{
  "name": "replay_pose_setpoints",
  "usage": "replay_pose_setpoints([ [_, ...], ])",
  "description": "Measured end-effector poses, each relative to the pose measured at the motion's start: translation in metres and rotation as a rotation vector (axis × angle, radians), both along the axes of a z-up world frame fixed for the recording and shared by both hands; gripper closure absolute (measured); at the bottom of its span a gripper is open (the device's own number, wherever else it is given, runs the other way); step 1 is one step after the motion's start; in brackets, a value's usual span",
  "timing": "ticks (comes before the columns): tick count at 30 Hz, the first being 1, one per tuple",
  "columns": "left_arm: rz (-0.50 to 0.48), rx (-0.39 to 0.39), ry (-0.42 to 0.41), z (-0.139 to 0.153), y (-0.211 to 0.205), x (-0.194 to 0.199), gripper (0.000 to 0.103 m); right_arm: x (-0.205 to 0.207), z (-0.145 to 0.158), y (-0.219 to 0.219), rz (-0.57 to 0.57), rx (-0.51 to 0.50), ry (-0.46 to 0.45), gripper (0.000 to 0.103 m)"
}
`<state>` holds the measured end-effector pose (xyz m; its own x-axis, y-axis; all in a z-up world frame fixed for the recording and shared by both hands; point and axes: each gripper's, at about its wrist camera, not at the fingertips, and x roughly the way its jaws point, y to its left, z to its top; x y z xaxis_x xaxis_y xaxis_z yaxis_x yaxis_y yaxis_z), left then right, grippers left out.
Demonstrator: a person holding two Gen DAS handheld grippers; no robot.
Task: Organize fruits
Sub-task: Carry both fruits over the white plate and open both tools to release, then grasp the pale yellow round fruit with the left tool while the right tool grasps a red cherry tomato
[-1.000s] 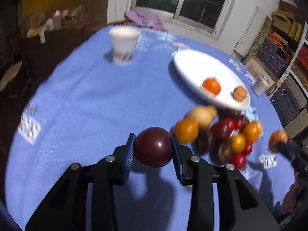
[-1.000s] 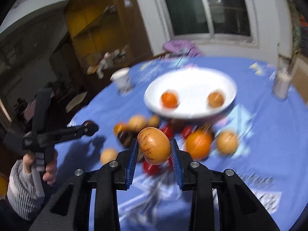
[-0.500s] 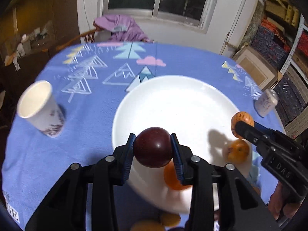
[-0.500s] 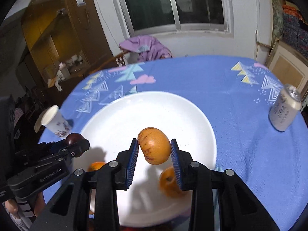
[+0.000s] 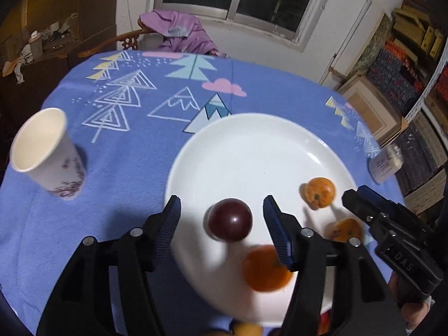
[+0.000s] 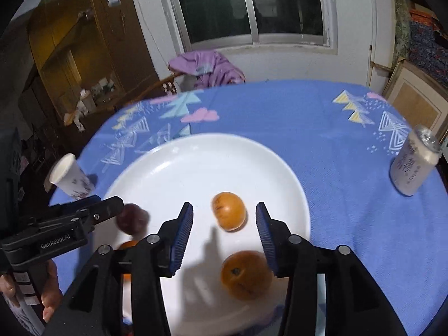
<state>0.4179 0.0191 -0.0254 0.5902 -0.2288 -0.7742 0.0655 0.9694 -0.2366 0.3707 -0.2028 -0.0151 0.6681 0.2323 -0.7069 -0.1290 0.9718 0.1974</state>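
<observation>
In the left wrist view my left gripper hovers over the white plate. Its jaws are opening, and a dark red plum sits loose between the pads, touching neither. In the right wrist view my right gripper is also opening over the plate. A tan-orange fruit lies free between its pads. An orange fruit rests on the plate below the right pad. The plum shows blurred beside the left gripper. The right gripper reaches in from the right.
A paper cup stands left of the plate and a drinks can to its right, both on the blue tablecloth. More orange fruits lie on the plate. Loose fruits lie off the plate's near rim. A chair draped in purple cloth stands behind the table.
Both grippers travelled from the fruit pile to above the plate. Their jaws then spread, releasing the plum on the left and the tan-orange fruit on the right.
</observation>
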Motion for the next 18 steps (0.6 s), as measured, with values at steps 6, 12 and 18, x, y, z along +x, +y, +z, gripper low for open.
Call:
replay_pose_setpoints([
  [6,0.051,0.059,-0.085,0.032,0.036,-0.075,0.035,-0.081,0.044,-0.008,0.012,0.034,-0.132,0.035],
  [12,0.055,0.07,-0.074,0.006,0.06,-0.169,0.035,-0.166,0.022,-0.034,-0.043,0.098,-0.173,0.035],
  [18,0.01,0.07,-0.03,-0.035,0.054,-0.232,0.035,-0.198,-0.015,-0.064,-0.096,0.238,-0.112,0.034],
])
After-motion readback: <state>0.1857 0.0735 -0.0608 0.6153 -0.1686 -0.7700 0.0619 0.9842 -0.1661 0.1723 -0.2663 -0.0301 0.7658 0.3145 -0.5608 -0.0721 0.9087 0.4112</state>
